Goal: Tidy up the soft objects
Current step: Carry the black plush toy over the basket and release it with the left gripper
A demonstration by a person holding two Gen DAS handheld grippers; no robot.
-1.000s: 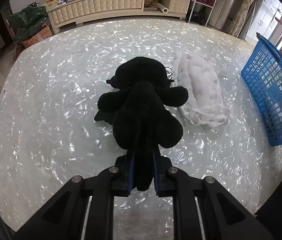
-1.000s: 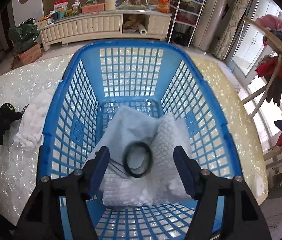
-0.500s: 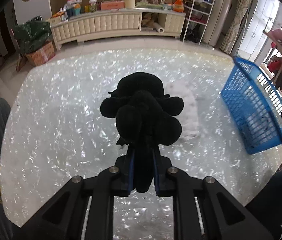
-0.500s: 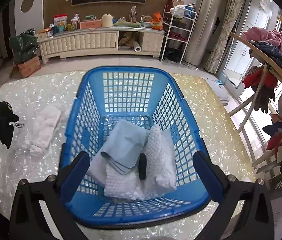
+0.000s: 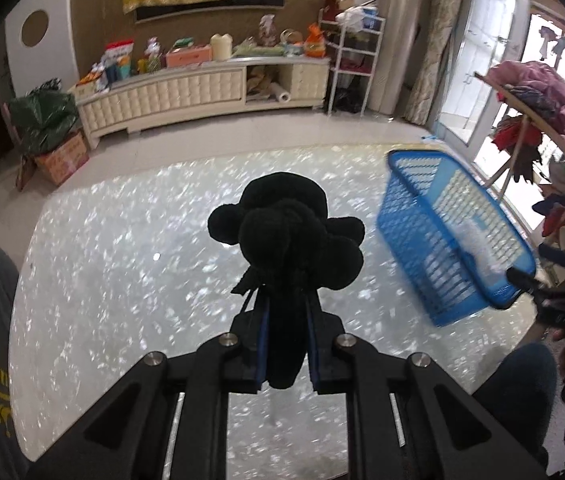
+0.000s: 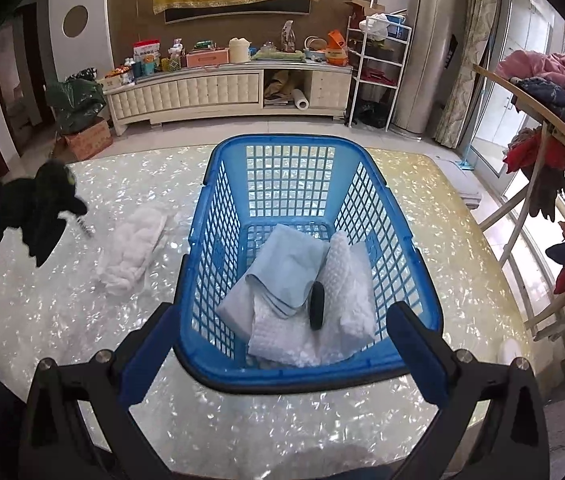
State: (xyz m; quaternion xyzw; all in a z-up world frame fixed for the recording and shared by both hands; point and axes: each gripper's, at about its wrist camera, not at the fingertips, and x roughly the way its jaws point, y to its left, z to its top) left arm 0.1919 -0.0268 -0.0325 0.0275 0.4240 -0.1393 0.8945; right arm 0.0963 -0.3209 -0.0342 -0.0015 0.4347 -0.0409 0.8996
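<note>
Pearly table, broad bare surface left of one blue basket near the right edge. Left gripper clamped narrow on one black plush toy, lifted clear above the table. Right gripper spread wide, empty, at the basket's near rim. Inside: one pale blue cloth, one white textured towel, one black ring. One white bundle lying just left of the basket. Toy blurred, face unreadable.
</note>
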